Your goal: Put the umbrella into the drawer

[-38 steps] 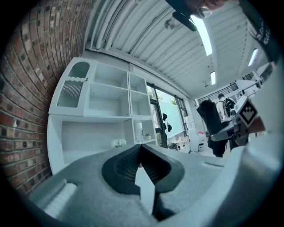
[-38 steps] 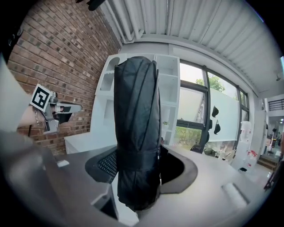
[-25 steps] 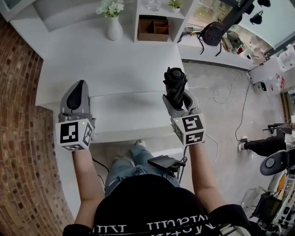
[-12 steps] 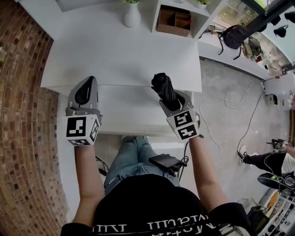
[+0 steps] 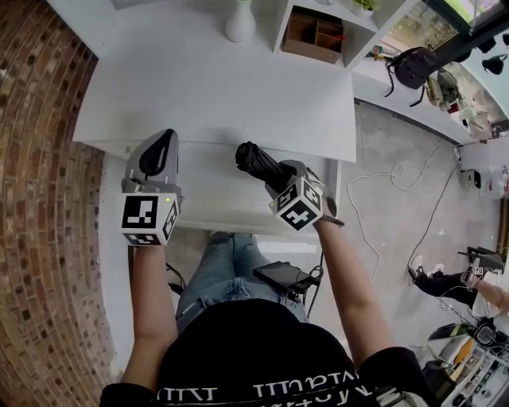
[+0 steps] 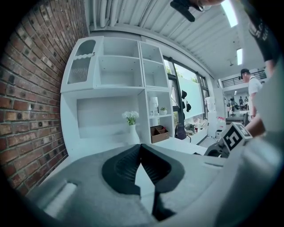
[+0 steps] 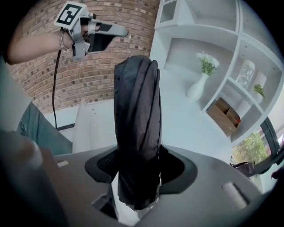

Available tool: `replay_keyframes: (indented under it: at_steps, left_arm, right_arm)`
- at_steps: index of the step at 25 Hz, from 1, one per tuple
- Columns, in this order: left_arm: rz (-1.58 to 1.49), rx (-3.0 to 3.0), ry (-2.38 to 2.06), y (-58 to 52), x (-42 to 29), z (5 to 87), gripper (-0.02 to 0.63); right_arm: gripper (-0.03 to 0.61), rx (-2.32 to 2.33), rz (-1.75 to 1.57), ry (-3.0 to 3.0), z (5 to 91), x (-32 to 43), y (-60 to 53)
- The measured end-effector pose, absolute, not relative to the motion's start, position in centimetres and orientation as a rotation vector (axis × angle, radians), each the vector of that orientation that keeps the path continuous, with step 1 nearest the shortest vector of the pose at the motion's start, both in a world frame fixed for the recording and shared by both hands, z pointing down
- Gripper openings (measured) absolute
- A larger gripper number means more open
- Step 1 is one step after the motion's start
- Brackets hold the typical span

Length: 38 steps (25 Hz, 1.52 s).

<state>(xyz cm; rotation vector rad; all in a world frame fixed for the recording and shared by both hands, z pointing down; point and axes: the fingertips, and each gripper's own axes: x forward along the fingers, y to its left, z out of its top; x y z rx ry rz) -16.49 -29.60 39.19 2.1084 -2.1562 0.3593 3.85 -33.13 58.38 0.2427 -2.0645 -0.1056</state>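
A folded black umbrella (image 5: 256, 161) is clamped in my right gripper (image 5: 280, 181), which is shut on its lower part. It slants up and to the left above the open white drawer (image 5: 208, 203) under the desk's front edge. In the right gripper view the umbrella (image 7: 136, 111) stands up between the dark pads, filling the gap of the gripper (image 7: 138, 168). My left gripper (image 5: 164, 140) hangs over the drawer's left end, jaws shut and nothing in them. In the left gripper view its pads meet at the tip (image 6: 141, 146).
The white desk top (image 5: 215, 95) lies beyond the drawer, with a white vase (image 5: 240, 24) and a shelf unit holding a brown box (image 5: 314, 36) at the back. A brick wall (image 5: 40, 199) runs along the left. A black bag (image 5: 413, 67) hangs at the right.
My right gripper has sunk and tipped over, so the umbrella now points up-left instead of standing upright. The left gripper has come down a little.
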Motion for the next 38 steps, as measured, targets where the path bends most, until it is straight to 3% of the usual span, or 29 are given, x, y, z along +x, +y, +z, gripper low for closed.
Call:
replay_keyframes:
  at_steps: [24, 38]
  left_arm:
    - [0.406, 2.045, -2.095, -27.7, -20.0, 43.0, -0.007]
    - [0.361, 2.018, -2.082, -26.2, -21.8, 44.9, -0.007]
  right_arm:
    - [0.258, -0.042, -0.036, -1.708, 74.2, -3.1, -28.1]
    - [0.285, 0.089, 0.017, -1.703, 76.7, -4.3, -28.2]
